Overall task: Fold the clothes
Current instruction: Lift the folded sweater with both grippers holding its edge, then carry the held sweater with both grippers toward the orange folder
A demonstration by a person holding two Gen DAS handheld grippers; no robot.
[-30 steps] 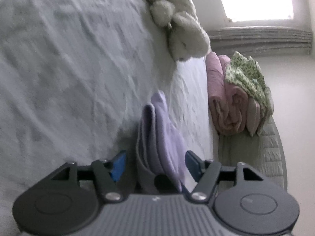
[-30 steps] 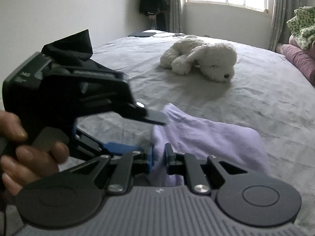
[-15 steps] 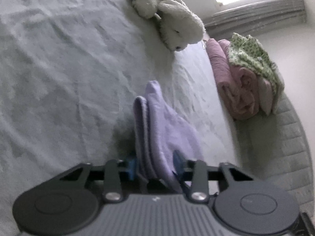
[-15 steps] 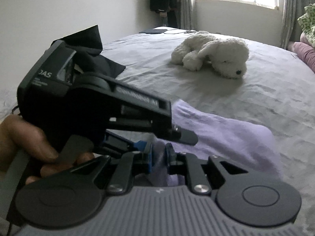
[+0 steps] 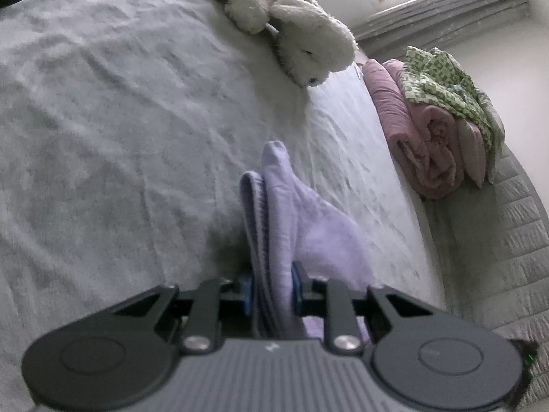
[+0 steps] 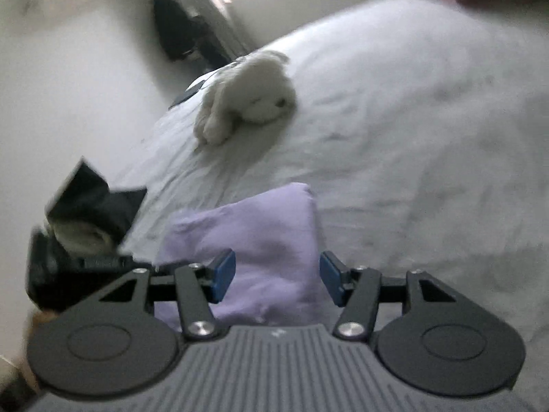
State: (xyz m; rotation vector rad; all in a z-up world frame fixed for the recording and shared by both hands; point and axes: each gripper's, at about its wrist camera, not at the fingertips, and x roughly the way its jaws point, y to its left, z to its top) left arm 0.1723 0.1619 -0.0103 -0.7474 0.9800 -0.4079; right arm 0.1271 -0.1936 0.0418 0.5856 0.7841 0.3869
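Note:
A lilac garment [image 5: 298, 219] lies folded in layers on the grey bed sheet [image 5: 120, 120]. My left gripper [image 5: 271, 285] has its jaws closing on the near edge of the folded layers, and both blue pads press the cloth. In the right wrist view the same lilac garment [image 6: 260, 226] lies as a flat folded square. My right gripper [image 6: 277, 274] hangs just over its near part with its jaws opening, and neither pad touches the cloth. The black body of the left gripper [image 6: 68, 267] shows at the left edge of that view.
A white plush toy [image 5: 302, 34] lies further up the bed. A rolled pink blanket [image 5: 422, 137] with a green patterned cloth [image 5: 442, 79] on top sits at the bed's right side, by a quilted grey edge [image 5: 497, 257]. A black cloth [image 6: 99, 202] lies at the left.
My left jaws have closed from wide open onto the folded lilac edge. My right gripper has let go of the cloth, opened, rolled, and swung away from the left gripper.

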